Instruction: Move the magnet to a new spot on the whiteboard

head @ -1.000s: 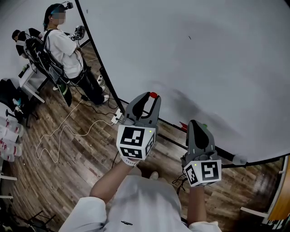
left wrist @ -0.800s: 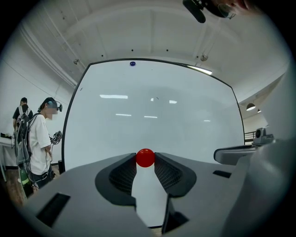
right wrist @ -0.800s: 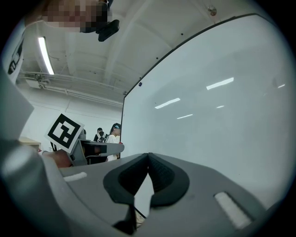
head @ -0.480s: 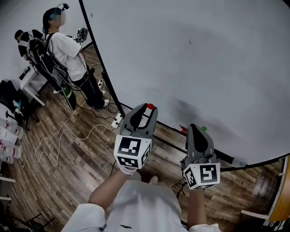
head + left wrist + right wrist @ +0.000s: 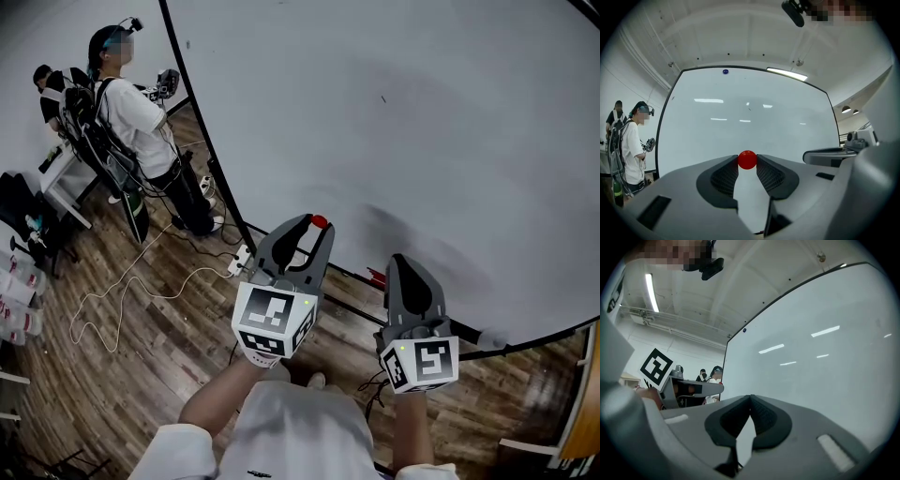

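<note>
A small round red magnet [image 5: 747, 160] sits pinched between the tips of my left gripper [image 5: 313, 228], whose jaws are shut on it; the magnet [image 5: 319, 222] shows as a red dot just short of the large whiteboard [image 5: 422, 122]. The whiteboard [image 5: 750, 122] fills the view ahead of the left gripper, and the magnet is off its surface. My right gripper [image 5: 407, 267] hangs lower right, near the board's bottom edge. Its jaws meet at the tips with nothing between them in the right gripper view [image 5: 750, 399].
A person with a backpack rig [image 5: 131, 103] stands at the board's left edge, another person behind. A white cable [image 5: 122, 281] and power strip [image 5: 240, 259] lie on the wooden floor. The board's tray [image 5: 469, 330] runs along its lower edge. A small blue magnet [image 5: 725, 71] sits at the board's top.
My left gripper with the red magnet drew back from the board a little, then moved slightly up and right. The right gripper has hardly moved.
</note>
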Available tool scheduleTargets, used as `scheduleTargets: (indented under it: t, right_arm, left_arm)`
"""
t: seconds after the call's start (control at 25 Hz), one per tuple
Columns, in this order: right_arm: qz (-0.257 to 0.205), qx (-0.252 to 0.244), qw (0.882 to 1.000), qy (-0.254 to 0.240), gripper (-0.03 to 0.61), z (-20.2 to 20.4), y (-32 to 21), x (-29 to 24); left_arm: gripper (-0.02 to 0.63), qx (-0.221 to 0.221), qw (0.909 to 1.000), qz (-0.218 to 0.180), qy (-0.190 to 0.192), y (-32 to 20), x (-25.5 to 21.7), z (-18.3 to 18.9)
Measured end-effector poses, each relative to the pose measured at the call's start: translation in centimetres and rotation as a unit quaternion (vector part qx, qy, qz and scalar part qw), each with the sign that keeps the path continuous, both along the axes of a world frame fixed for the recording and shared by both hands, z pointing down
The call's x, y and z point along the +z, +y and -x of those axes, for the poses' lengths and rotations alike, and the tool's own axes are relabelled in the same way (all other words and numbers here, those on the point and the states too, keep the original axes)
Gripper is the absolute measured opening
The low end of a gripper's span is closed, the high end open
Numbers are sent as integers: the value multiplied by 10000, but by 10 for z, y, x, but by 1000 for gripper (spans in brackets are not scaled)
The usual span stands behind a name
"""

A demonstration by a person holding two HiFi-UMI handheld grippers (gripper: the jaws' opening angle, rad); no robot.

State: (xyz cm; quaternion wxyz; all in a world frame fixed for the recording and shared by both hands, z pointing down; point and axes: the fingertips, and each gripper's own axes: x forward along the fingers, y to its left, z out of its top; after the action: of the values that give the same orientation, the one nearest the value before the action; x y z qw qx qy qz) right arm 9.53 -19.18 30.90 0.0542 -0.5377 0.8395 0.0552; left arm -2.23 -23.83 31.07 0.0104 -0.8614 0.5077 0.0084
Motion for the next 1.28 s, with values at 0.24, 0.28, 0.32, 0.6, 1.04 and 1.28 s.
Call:
scheduleTargets:
  t: [0.24,0.28,0.32,0.6,1.04,1.28]
  right_arm:
    - [-223,103,9996,162,9,-4,-3,-27]
    - [-263,128,9994,192,9,-5,-4,-32]
    - [-299,153,9992,221,9,-6,-5,-37]
    - [-416,255,9986,225,9,-13,-17,-48]
    - [-576,314,9974,284,9,-16,-31,-75]
    - [-573,422,9972,232,9,-20,-37,-81]
  left_arm:
    - [123,219,9996,-194,48,0,-28,-14]
    - [123,257,9994,-219,62,-1,-33,-17]
    - [123,295,9993,-237,72,-2,-37,-20]
    - [123,596,9976,-336,105,-18,-63,-41]
    - [123,749,9958,-502,139,-49,-98,-70]
    - [123,634,9960,-625,50,-70,-114,-79]
